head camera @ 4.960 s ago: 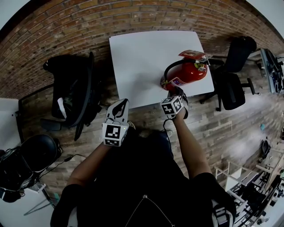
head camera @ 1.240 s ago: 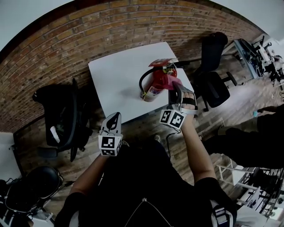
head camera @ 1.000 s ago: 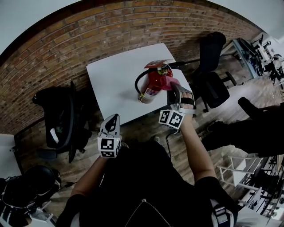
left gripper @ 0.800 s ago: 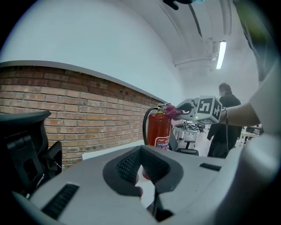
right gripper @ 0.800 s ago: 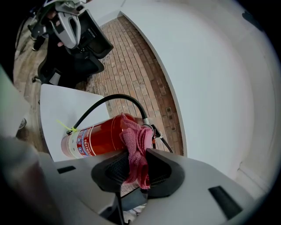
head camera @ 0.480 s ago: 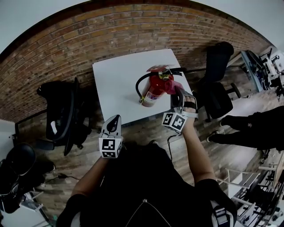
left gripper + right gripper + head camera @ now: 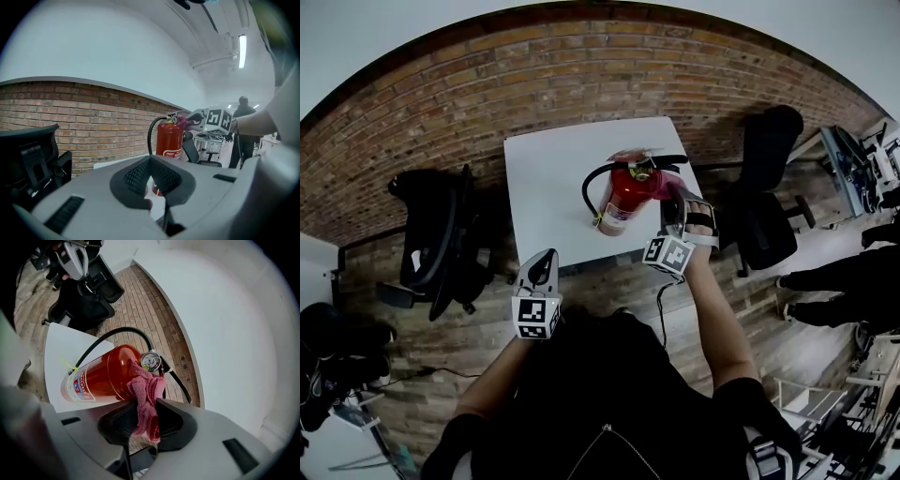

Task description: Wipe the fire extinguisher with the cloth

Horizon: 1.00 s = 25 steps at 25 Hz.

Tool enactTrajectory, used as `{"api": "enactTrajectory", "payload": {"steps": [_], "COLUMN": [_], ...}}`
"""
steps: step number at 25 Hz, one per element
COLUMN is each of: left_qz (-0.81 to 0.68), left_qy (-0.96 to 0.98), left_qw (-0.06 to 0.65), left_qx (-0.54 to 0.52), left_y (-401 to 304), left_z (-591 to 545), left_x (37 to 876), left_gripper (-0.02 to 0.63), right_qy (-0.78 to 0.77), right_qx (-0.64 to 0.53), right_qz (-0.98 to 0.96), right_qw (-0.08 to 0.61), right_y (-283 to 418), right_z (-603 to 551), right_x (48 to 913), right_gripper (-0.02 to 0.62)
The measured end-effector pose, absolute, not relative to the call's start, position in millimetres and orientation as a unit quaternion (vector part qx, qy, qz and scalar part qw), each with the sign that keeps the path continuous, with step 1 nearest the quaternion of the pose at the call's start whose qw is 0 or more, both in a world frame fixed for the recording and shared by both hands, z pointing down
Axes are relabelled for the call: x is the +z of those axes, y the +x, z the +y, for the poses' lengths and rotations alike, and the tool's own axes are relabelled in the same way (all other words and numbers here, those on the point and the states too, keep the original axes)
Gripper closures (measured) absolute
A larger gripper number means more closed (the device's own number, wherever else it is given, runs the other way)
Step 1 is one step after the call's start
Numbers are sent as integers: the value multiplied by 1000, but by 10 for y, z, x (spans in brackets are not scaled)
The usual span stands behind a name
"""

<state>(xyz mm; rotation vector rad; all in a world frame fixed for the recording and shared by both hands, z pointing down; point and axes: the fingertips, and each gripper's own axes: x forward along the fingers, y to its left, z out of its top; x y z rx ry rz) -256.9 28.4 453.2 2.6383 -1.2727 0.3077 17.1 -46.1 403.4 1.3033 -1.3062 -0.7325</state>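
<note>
A red fire extinguisher [image 7: 623, 192] stands upright on the white table [image 7: 553, 178], its black hose arching over the left side. My right gripper [image 7: 673, 201] is shut on a pink cloth [image 7: 667, 178], which presses against the extinguisher's upper body by the gauge. In the right gripper view the cloth [image 7: 145, 404] hangs bunched in the right gripper [image 7: 143, 420], touching the red cylinder [image 7: 103, 373] just below the gauge [image 7: 151, 362]. My left gripper [image 7: 546, 259] hangs shut and empty in front of the table's near edge. From the left gripper [image 7: 157, 187] view, the extinguisher [image 7: 169, 140] stands ahead.
A black office chair [image 7: 441, 244] stands left of the table and another [image 7: 769, 202] to its right. A person in dark clothes [image 7: 848, 272] is at the far right. A brick wall runs behind the table.
The extinguisher lay on its side five seconds ago and now stands upright. My right gripper with the cloth stays at its top. The person at the right has moved across the floor.
</note>
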Motion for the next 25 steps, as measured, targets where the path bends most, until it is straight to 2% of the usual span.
{"api": "enactTrajectory", "payload": {"steps": [7,12,14,20,25], "left_qz": [-443,-448,-450,-449,-451], "left_qy": [884,882,882,883,884], "left_qw": [89,80,79,84,80], "left_qx": [116,120,119,105,91], "left_y": [-2362,-2097,-1954,-1392,-967], "left_z": [345,319,312,253,176], "left_x": [4496,4411,4382,4272,4071], "left_gripper": [576,577,576,577,577], "right_qy": [542,540,546,575,570], "right_qx": [-321,-324,-295,-145,-57], "right_qz": [-570,-610,-646,-756,-799], "right_qw": [527,481,444,276,184], "right_y": [280,327,383,758,1029], "right_z": [-597,-526,-410,-44,135], "right_x": [4054,4040,4033,3847,3712], "right_gripper": [489,489,489,489,489]}}
